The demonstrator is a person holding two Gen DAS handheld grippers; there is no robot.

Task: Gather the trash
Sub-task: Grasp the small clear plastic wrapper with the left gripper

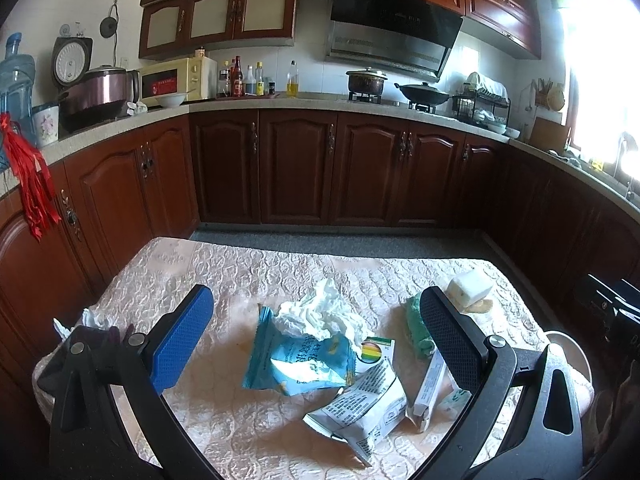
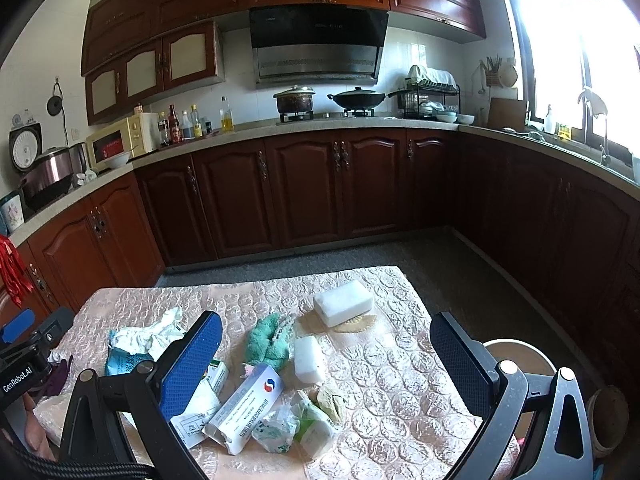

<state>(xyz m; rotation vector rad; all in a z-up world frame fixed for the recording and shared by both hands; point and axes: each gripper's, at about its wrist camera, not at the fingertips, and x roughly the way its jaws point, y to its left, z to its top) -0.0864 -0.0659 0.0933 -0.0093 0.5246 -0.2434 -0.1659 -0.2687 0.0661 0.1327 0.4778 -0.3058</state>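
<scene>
Trash lies on a table with a pale quilted cloth. My left gripper is open above a blue snack bag, a crumpled white tissue and a flattened printed box. A green cloth lies by its right finger. My right gripper is open above the green cloth, a white block, a long white carton, crumpled wrappers and a brownish lump. The blue bag and tissue lie left of it.
A large white foam block sits on a flat tan piece at the far side of the table. A round bin stands right of the table. Dark wooden kitchen cabinets ring the room. The left gripper's body shows at the left edge.
</scene>
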